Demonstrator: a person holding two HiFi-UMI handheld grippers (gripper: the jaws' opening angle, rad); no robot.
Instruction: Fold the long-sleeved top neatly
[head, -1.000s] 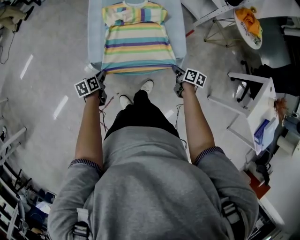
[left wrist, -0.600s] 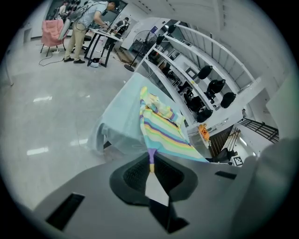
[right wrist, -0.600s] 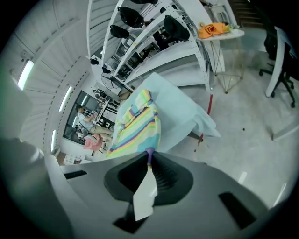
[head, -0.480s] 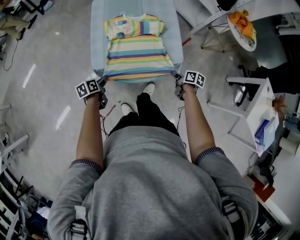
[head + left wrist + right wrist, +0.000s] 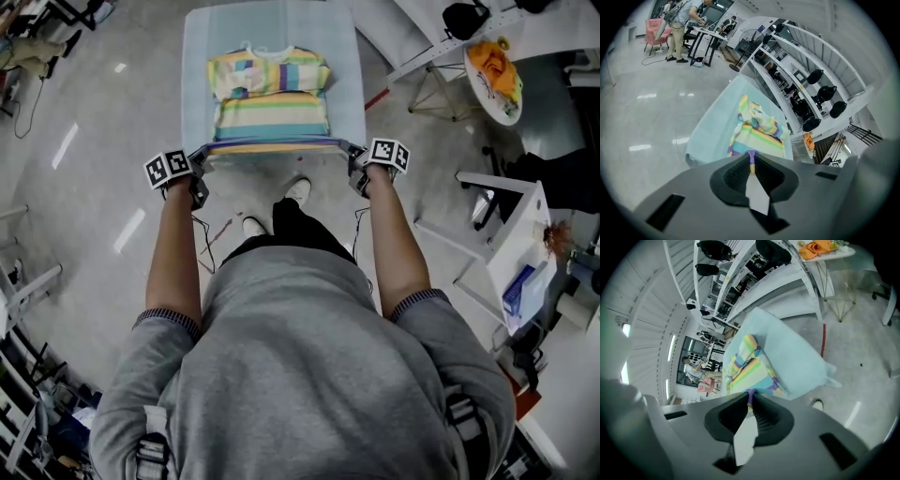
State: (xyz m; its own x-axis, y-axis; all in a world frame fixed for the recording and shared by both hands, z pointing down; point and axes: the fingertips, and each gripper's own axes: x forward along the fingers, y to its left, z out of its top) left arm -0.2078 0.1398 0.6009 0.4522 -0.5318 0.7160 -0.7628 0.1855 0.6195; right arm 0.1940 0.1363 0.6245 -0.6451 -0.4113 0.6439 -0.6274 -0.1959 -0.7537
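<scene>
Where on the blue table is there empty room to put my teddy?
Bare blue cover shows in a band beyond the striped top and in narrow strips down both its sides. The near edge is crowded: the left gripper and right gripper pinch the hem there.

No word, number or brand name can be read anywhere. The only printed signs are the black-and-white square patterns on the marker cube (image 5: 171, 169) of the left gripper (image 5: 202, 156) and on the marker cube (image 5: 389, 155) of the right gripper (image 5: 350, 150), just below the striped top (image 5: 270, 94); these patterns have no letters. The top itself shows only coloured bands. Far to the right of the top, a blue-and-white box (image 5: 520, 286) has print too small to read.
</scene>
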